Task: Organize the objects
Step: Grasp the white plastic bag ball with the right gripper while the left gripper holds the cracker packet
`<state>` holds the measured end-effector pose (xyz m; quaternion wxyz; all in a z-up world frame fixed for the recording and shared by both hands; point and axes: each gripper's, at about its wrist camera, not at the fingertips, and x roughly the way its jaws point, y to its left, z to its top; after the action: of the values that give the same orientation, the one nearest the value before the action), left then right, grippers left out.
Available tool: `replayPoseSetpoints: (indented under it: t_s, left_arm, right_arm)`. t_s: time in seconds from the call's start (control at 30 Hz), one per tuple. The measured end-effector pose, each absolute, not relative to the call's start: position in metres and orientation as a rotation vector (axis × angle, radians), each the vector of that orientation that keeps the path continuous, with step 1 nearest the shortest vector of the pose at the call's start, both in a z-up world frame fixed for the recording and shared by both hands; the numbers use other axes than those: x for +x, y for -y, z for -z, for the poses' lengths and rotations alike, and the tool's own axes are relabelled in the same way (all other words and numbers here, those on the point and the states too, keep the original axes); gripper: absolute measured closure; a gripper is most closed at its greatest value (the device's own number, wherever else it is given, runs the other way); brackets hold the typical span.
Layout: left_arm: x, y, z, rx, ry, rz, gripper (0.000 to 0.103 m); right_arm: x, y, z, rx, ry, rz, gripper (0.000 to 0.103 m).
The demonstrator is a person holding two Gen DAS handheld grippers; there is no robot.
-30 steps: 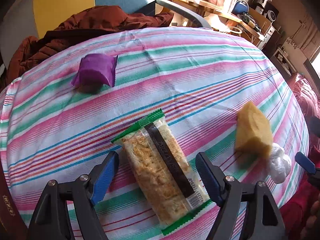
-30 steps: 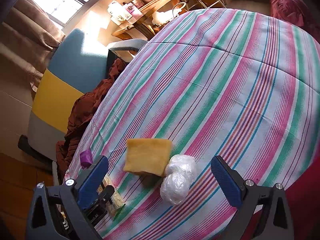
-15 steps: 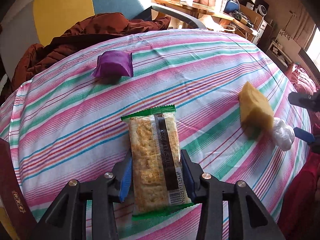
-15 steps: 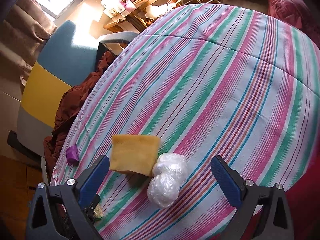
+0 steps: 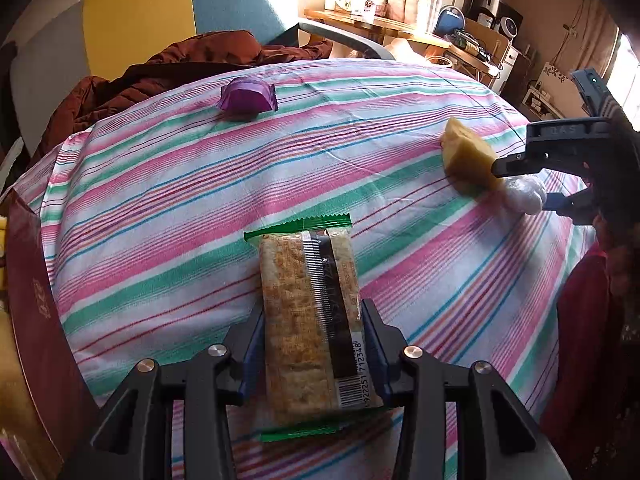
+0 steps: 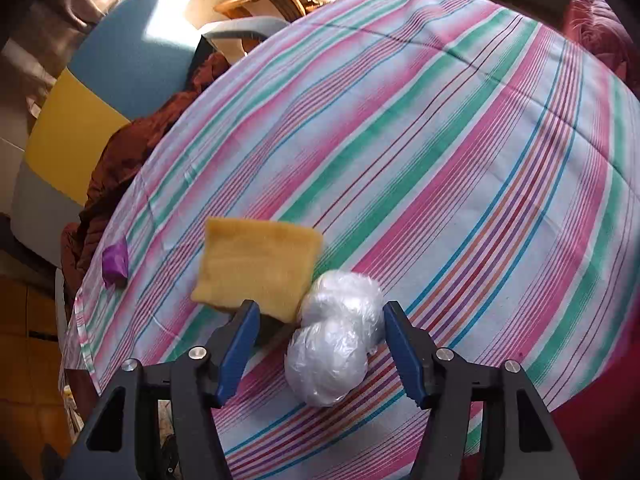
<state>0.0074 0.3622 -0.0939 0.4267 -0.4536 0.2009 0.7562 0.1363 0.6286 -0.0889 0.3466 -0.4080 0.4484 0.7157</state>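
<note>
My left gripper (image 5: 312, 316) is shut on a green-edged cracker packet (image 5: 304, 280), its pads pressing both long sides just above the striped tablecloth (image 5: 160, 200). The jaws of my right gripper (image 6: 322, 312) are closing around a white plastic-wrapped bundle (image 6: 332, 344). The right pad is at the bundle's edge, while a gap remains on the left side. A yellow sponge (image 6: 256, 264) lies against the bundle, its near edge behind the left fingertip. The left wrist view shows the sponge (image 5: 468, 156), the bundle (image 5: 524, 196) and the right gripper (image 5: 522, 186) at the right. A purple packet (image 5: 248, 96) sits far back.
A brown jacket (image 5: 180, 60) lies on a blue and yellow chair (image 6: 92, 100) behind the table. A dark red box (image 5: 36, 320) stands at the table's left edge. A wooden desk (image 5: 380, 24) with clutter is beyond. Red fabric (image 5: 580, 340) hangs at the right edge.
My left gripper went from open to shut on the cracker packet and moved across the table with it. My right gripper came down over the wrapped bundle and its jaws narrowed.
</note>
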Motion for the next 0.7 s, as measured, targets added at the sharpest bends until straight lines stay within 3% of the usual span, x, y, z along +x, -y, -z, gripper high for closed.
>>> replayPoseSetpoints:
  t_s: [0.17,0.23,0.53,0.7]
  left_arm:
    - [0.009,-0.351,0.094,-1.116,-0.480,-1.881,0.058]
    - [0.011,-0.349,0.094,-1.100,-0.483,-1.880,0.058]
    - [0.015,-0.342,0.096,-1.047,-0.484,-1.896,0.058]
    - [0.018,-0.339,0.097,-1.017,-0.472,-1.905,0.058]
  right_arm:
    - [0.140,-0.624,0.085,-1.062,-1.106,-1.861,0.053]
    - [0.141,-0.623,0.083,-1.058,-1.094,-1.864,0.063]
    - [0.128,-0.600,0.070,-1.103,-1.006,-2.010,0.064]
    - [0.079,-0.550,0.074,-1.368,-0.821,-2.224,0.064]
